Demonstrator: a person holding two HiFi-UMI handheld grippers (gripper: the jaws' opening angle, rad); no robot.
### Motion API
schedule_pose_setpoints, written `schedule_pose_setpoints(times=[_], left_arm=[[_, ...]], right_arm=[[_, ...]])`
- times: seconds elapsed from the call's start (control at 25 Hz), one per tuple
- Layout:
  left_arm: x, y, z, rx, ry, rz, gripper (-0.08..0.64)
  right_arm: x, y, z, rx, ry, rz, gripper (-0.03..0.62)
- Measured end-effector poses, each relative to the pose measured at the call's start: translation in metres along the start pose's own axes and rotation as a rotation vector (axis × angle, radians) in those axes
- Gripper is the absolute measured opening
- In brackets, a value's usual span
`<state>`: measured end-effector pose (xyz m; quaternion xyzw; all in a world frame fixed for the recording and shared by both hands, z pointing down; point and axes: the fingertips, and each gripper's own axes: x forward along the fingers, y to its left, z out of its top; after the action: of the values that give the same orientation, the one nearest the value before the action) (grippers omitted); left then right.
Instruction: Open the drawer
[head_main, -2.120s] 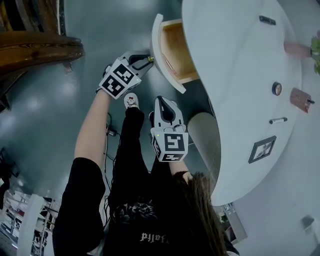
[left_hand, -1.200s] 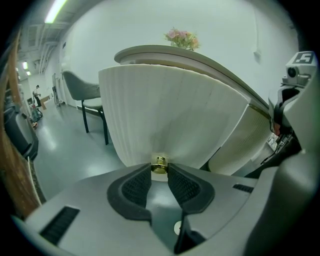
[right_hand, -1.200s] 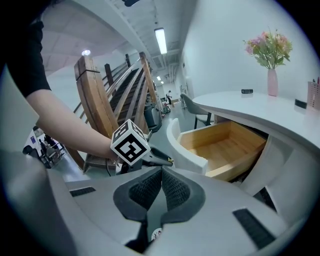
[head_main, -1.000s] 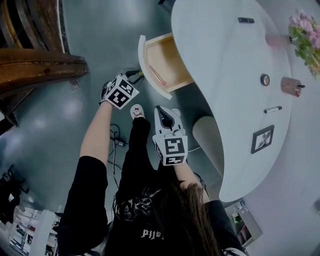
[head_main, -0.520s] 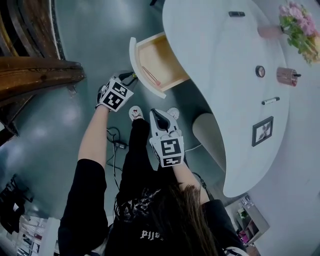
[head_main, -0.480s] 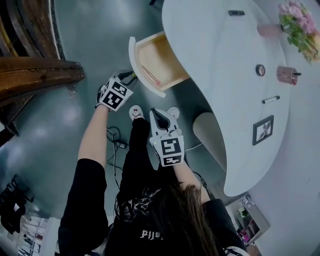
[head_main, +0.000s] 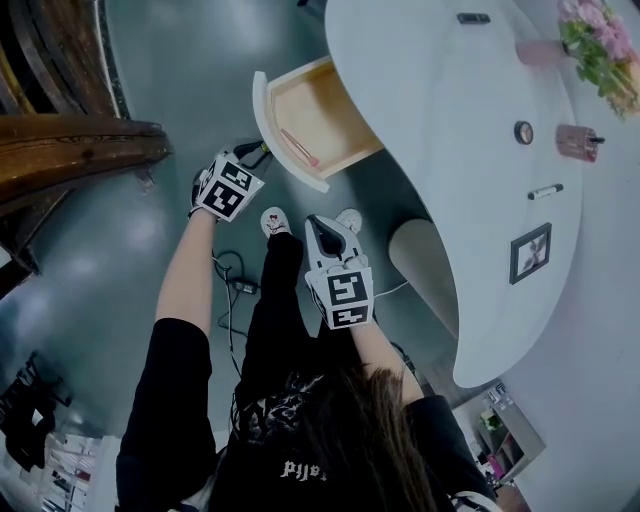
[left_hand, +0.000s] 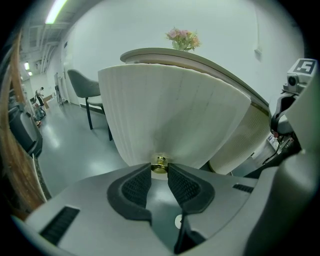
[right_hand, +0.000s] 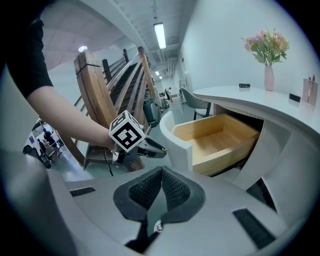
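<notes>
Now: left gripper pinches the small brass knob on the drawer front. Drawer stands pulled out from under the white desk. Right gripper hangs nearby, jaws pressed together, empty.

One desk; on the desk, one vase of flowers, one picture frame, one pen, one pink cup; under the desk's edge, one drawer with one knob; before the desk, two grippers: left gripper, right gripper.
</notes>
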<state>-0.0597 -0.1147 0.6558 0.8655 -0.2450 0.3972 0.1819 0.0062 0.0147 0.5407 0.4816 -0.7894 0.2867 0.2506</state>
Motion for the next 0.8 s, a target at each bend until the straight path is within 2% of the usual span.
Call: schedule_pose_setpoints(times=[0.32,0.8], left_arm=[[-0.008,0.003,-0.008,0.006,0.026,-0.011,0.114],[-0.012,0.007,-0.011,-0.029,0.011,-0.004,0.114]], right_arm=[[-0.001,-0.005,-0.003,-0.003,0.013,-0.018,0.026],[0.004,-0.006,-0.010,0.030,0.039,-0.031,0.026]])
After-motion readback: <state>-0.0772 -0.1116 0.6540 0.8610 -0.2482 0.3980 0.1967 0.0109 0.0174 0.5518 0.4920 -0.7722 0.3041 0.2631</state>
